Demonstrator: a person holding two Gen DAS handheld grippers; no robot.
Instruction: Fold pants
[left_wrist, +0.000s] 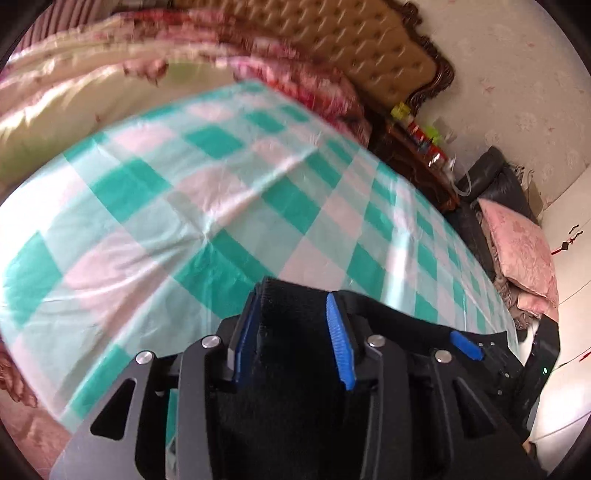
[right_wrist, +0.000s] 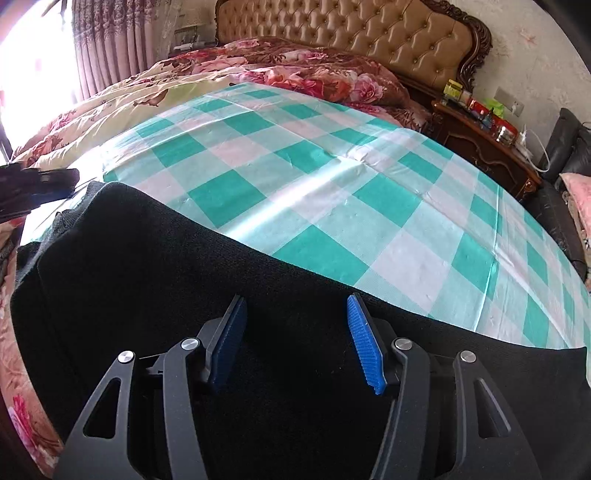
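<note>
Black pants (right_wrist: 155, 280) lie spread along the near edge of a bed covered with a green-and-white checked sheet (right_wrist: 303, 199); a tufted tan headboard (right_wrist: 354, 33) stands at the bed's far end, well away from the pants. In the right wrist view, the right gripper (right_wrist: 297, 339) hangs over the middle of the black cloth with its blue-padded fingers (right_wrist: 364, 347) spread apart; the cloth shows between them, but the pads do not appear to press on it. In the left wrist view, which is motion-blurred, the left gripper (left_wrist: 295, 332) has a raised ridge of the black cloth between its fingers (left_wrist: 340, 341), which stand partly apart; whether they pinch that cloth cannot be told. The step in hand looks like taking hold of the pants' edge for a fold. Next, both grippers would need a firm pinch on the near edge, then a joint lift and carry toward the headboard.
</note>
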